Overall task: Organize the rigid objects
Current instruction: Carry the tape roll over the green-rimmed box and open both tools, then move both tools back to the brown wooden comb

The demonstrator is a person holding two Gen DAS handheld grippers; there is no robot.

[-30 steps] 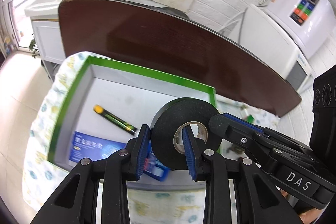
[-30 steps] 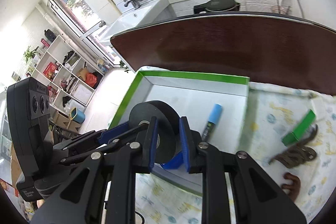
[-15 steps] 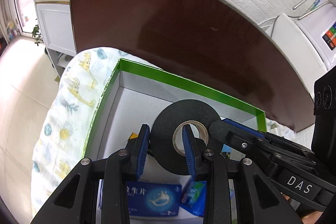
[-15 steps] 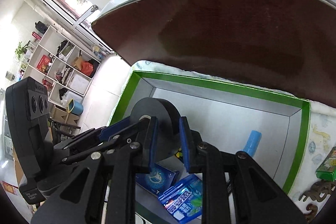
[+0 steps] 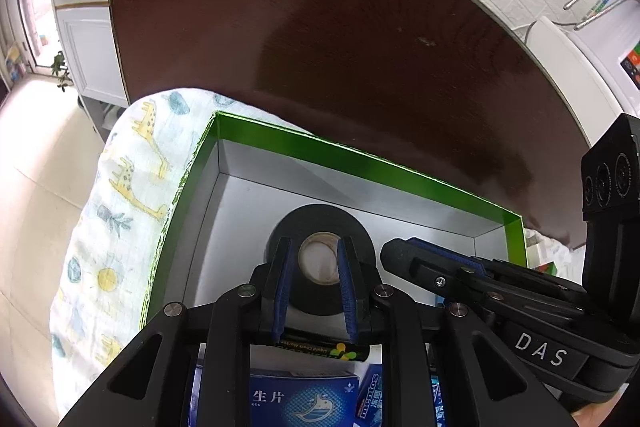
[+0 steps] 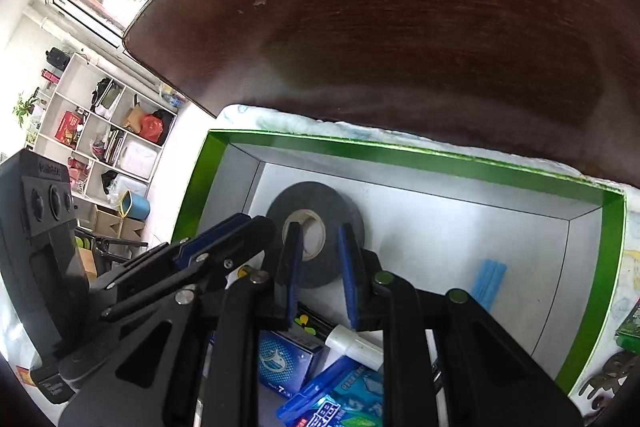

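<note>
A black tape roll (image 5: 320, 223) lies flat on the floor of the green-rimmed white box (image 5: 360, 155), near its far left corner. It also shows in the right wrist view (image 6: 316, 199), inside the box (image 6: 400, 151). My left gripper (image 5: 314, 263) hangs over the roll with its jaws apart, not clamping it. My right gripper (image 6: 318, 247) is also open above the roll. Each gripper shows in the other's view: the right one (image 5: 412, 251) and the left one (image 6: 240, 227).
In the box lie a blue packet (image 6: 284, 359), a mint pack (image 6: 352, 391), a black-and-yellow marker (image 5: 320, 349), a white-capped pen (image 6: 352, 343) and a light blue cap (image 6: 488, 279). The box sits on a patterned cloth (image 5: 128, 187) on a dark round table (image 5: 340, 47). Brown figures (image 6: 612, 375) lie at right.
Both grippers carried the tape roll down into the box, laid it flat on the floor and opened. The roll now rests free.
</note>
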